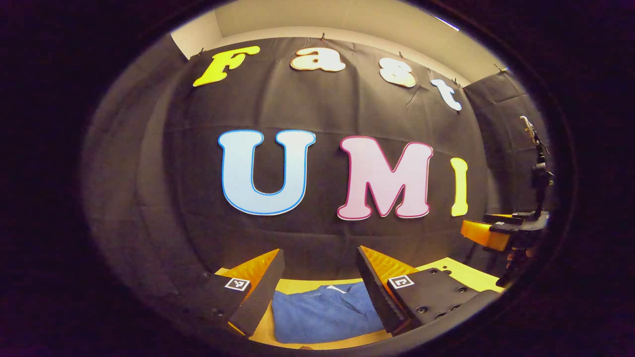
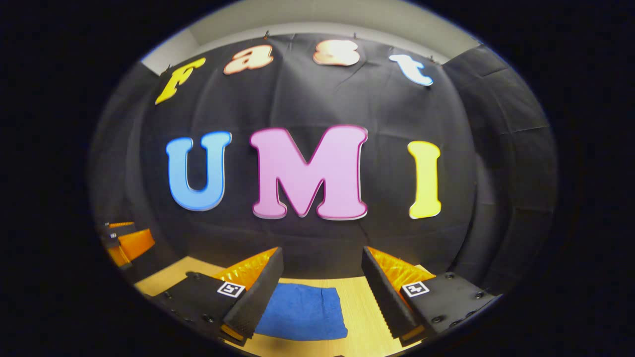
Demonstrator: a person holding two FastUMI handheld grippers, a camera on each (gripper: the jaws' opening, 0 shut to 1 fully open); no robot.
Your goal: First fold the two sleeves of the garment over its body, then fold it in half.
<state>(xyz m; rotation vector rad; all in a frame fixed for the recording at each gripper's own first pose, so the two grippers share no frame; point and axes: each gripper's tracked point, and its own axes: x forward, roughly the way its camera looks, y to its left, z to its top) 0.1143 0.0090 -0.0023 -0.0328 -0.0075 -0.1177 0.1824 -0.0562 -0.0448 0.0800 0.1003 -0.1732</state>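
Jaws gape wide on both grippers above one blue garment on one table.

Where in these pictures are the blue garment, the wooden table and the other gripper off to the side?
blue garment [image 1: 322, 312]: left gripper view, middle of the cloth between the fingers.
table [image 2: 359, 307]: right gripper view, bare wood right of the garment.
right gripper [image 1: 501, 229]: left gripper view, its body at the right edge.

Perhaps only small square marker tags, no legible text.
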